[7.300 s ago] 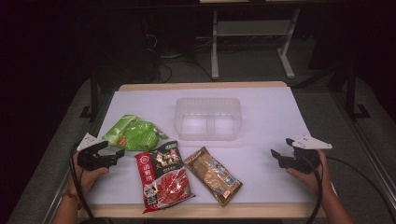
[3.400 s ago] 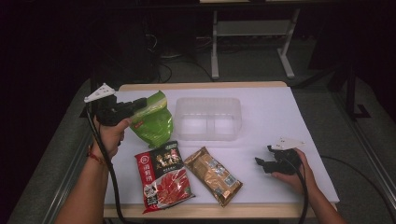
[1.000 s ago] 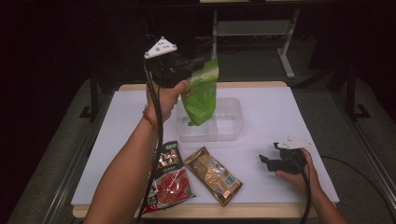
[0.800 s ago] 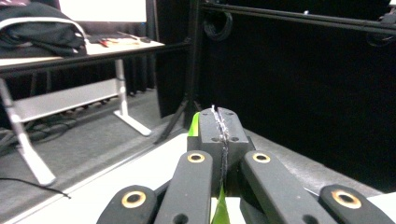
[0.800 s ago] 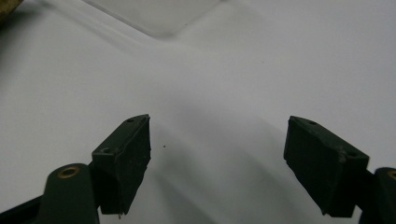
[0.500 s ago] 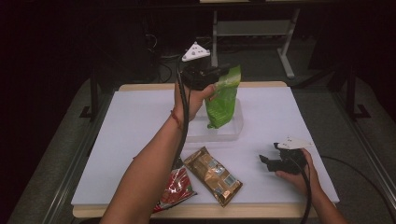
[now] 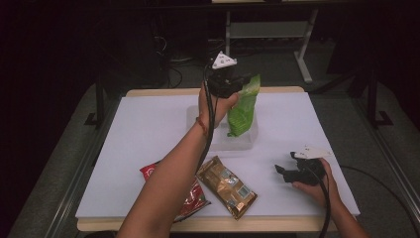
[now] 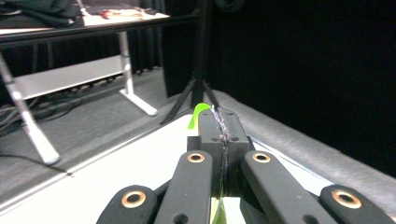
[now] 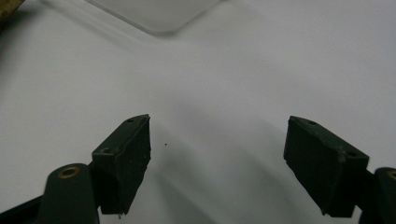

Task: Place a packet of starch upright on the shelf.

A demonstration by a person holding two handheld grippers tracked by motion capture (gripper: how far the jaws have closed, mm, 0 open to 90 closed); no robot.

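Now, left gripper [image 7: 236,85]: raised above the far middle of the surface, its fingers [image 8: 210,128] pressed together on the top edge of the green bag [image 7: 243,106].
Green bag: hangs upright from those fingers over the clear tray [image 7: 221,143]; its lower end sits at about the tray's rim in the high view, and whether it touches the tray cannot be told. In the left gripper view a sliver of green [image 8: 197,113] pokes out beside the closed fingers.
Clear tray: stands on the white surface [image 7: 143,134] toward the far side, partly hidden by the forearm and the bag.
Right gripper [image 7: 286,171]: low at the near right of the surface, held in the person's hand [image 7: 317,181], well apart from the tray.
Right fingers [image 9: 128,154]: spread wide with only bare white surface between them, holding nothing.
Brown packet [image 7: 227,186]: lies flat near the front edge, between the forearm and the right gripper.
Red packet [image 7: 190,198]: lies flat just beside the brown one, mostly covered by the forearm.
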